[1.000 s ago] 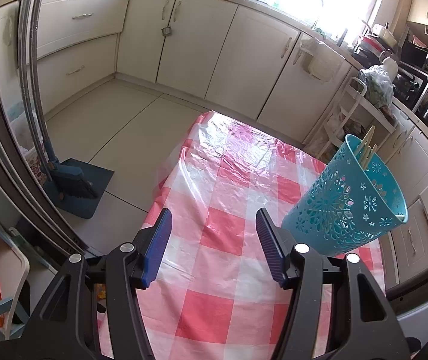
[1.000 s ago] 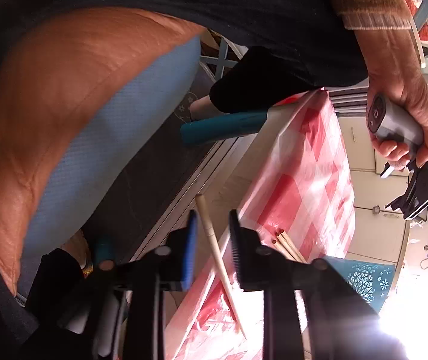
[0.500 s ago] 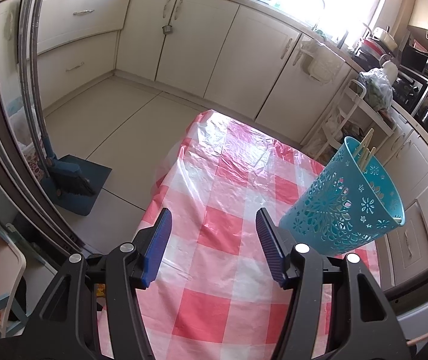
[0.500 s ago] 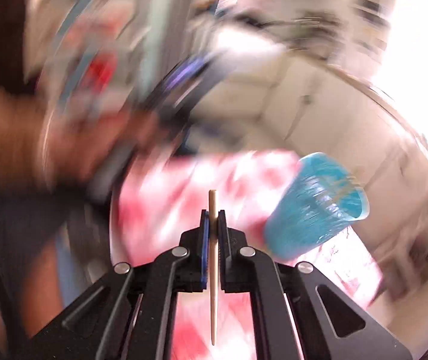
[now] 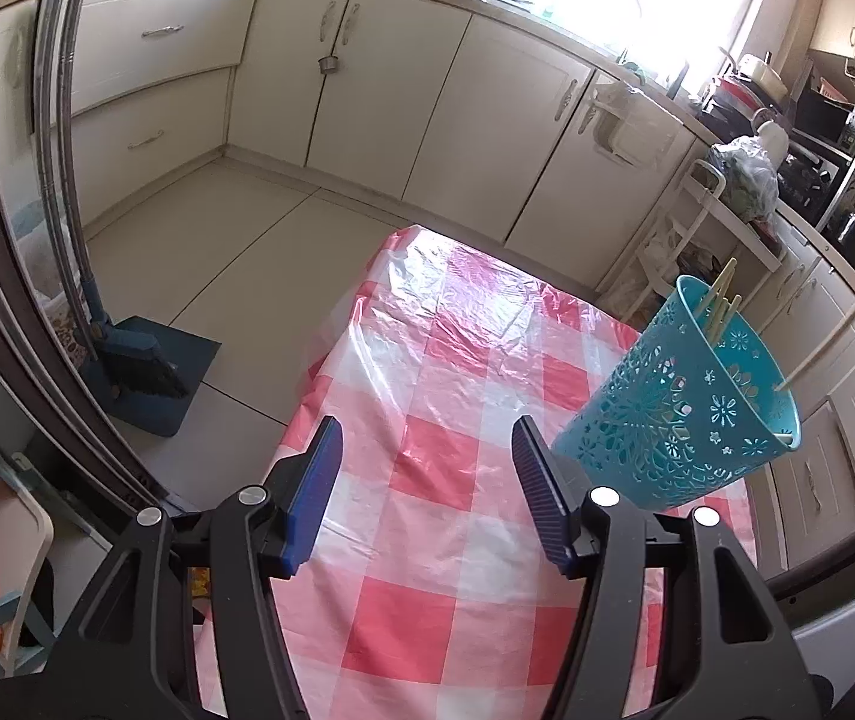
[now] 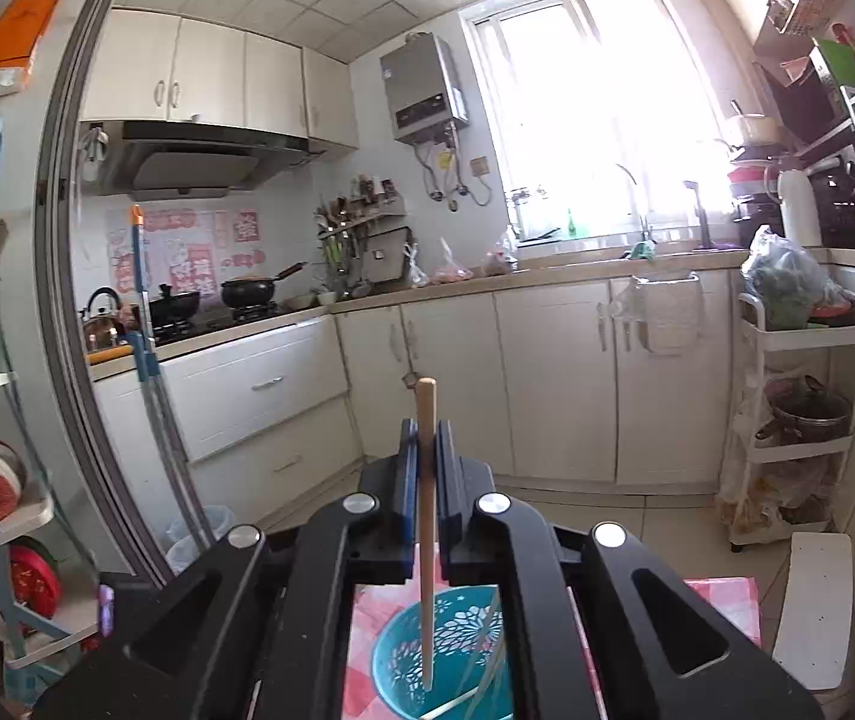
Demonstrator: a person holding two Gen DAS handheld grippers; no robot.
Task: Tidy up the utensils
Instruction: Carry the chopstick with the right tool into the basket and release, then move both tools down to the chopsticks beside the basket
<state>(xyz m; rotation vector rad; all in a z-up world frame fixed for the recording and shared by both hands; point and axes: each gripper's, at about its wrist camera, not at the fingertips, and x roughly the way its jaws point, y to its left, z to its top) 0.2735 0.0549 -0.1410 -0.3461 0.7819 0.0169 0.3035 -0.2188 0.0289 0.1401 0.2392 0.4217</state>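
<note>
Between the pads of the right gripper (image 6: 425, 450) stands a chopstick (image 6: 425, 534), a slim pale wooden stick, blunt and thicker at the top, narrowing toward its lower end. It is upright in the right wrist view, its top poking out above the pads at 12 o'clock and its thin end hanging down at 6 o'clock over the mouth of the basket (image 6: 394, 666). The right gripper is pressed together on the stick, pinching it a little below its top.

The left gripper (image 5: 424, 483) is spread, its ribbed blue pads well apart with nothing between them. It hangs over the worktop (image 5: 427, 606), which wears a red-and-white checked cloth under clear plastic.

The basket (image 5: 676, 420) is a teal plastic cup with cut-out flower patterns in its wall. In the left wrist view it stands on the worktop at about 3 o'clock from the left gripper, just beside its right pad, and looks tilted by the lens. Several pale sticks (image 5: 721, 303) lean inside it against the far rim, their tops rising above the edge. A pale chopstick (image 5: 829, 339) reaches in from the upper right toward the near rim; whether its tip touches the rim I cannot tell.
</note>
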